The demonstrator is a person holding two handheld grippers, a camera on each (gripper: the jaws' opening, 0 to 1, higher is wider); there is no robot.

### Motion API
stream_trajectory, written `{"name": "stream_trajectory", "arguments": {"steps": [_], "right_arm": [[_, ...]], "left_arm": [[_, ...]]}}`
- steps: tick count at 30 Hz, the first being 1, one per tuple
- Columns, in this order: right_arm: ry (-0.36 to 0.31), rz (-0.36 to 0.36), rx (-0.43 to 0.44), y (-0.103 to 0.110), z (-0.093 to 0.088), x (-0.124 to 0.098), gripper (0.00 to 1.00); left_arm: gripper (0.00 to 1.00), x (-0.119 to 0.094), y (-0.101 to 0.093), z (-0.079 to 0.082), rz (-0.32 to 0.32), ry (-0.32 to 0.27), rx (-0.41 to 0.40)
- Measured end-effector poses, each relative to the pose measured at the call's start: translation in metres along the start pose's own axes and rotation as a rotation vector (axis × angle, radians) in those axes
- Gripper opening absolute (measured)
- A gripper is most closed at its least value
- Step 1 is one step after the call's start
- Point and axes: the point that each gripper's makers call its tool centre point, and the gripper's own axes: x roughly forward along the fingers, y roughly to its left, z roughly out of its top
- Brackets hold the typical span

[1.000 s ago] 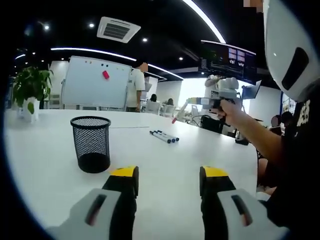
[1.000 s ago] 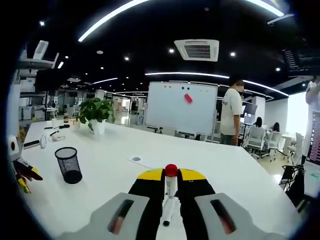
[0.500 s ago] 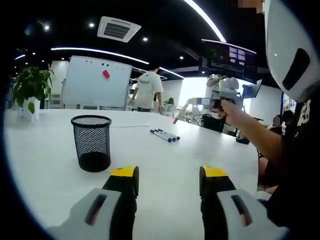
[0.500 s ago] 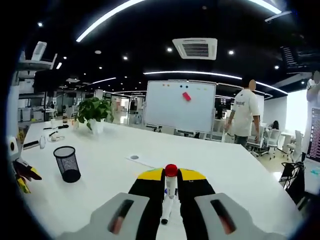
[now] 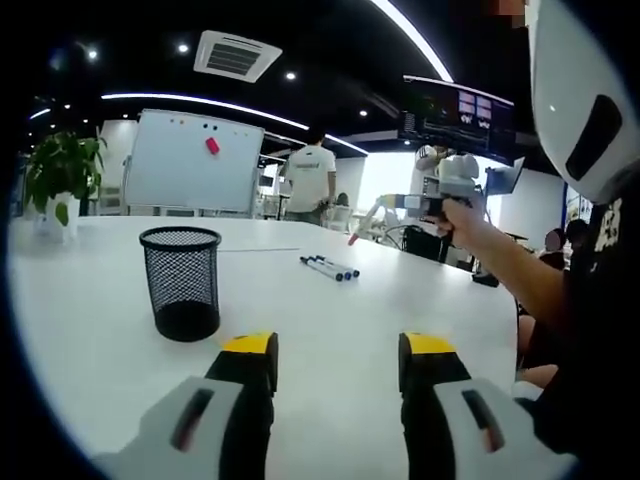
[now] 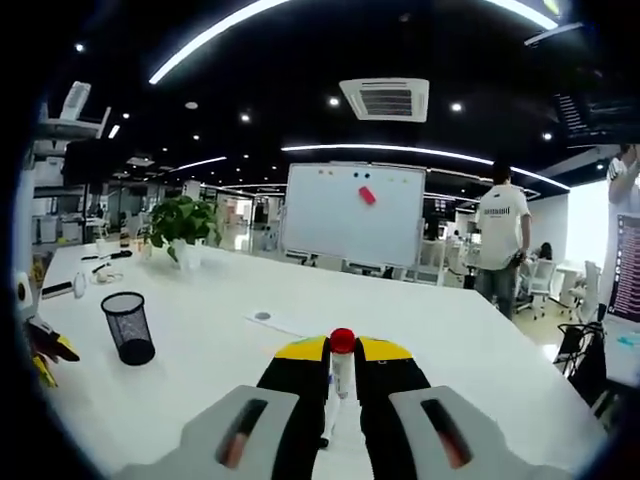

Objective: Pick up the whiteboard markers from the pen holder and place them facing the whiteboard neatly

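In the left gripper view a black mesh pen holder (image 5: 183,283) stands on the white table (image 5: 330,330), left of and beyond my open left gripper (image 5: 338,365). Two blue-capped markers (image 5: 328,267) lie side by side farther back. My right gripper (image 5: 372,214) is held in the air at the right by a person's hand, with a red-capped marker (image 5: 352,236) in it. In the right gripper view my right gripper (image 6: 342,352) is shut on that red-capped marker (image 6: 341,372). The whiteboard (image 6: 352,214) stands beyond the table. The pen holder (image 6: 129,327) sits at the left.
A potted plant (image 6: 175,226) stands near the table's far left edge. A person in a white shirt (image 6: 501,248) walks beside the whiteboard. A small round grommet (image 6: 261,316) is set in the table. Small items (image 6: 70,284) lie at the far left.
The person in the white shirt has walked to the right, away from the whiteboard. My right view has shifted a little to the right. The left gripper has not moved.
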Motion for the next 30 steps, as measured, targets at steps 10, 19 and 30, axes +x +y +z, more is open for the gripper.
{"name": "stream_trajectory", "arguments": {"steps": [10, 19, 30], "right_arm": [[0.009, -0.017, 0.001, -0.003, -0.009, 0.002, 0.13], [-0.001, -0.042, 0.000, -0.009, -0.010, 0.002, 0.13], [-0.015, -0.061, -0.006, -0.009, -0.013, 0.004, 0.13]], "left_arm": [[0.49, 0.001, -0.001, 0.000, -0.001, 0.006, 0.001], [0.48, 0.002, -0.001, -0.001, -0.004, 0.010, 0.002], [0.48, 0.001, -0.002, -0.001, -0.008, 0.010, 0.001]]}}
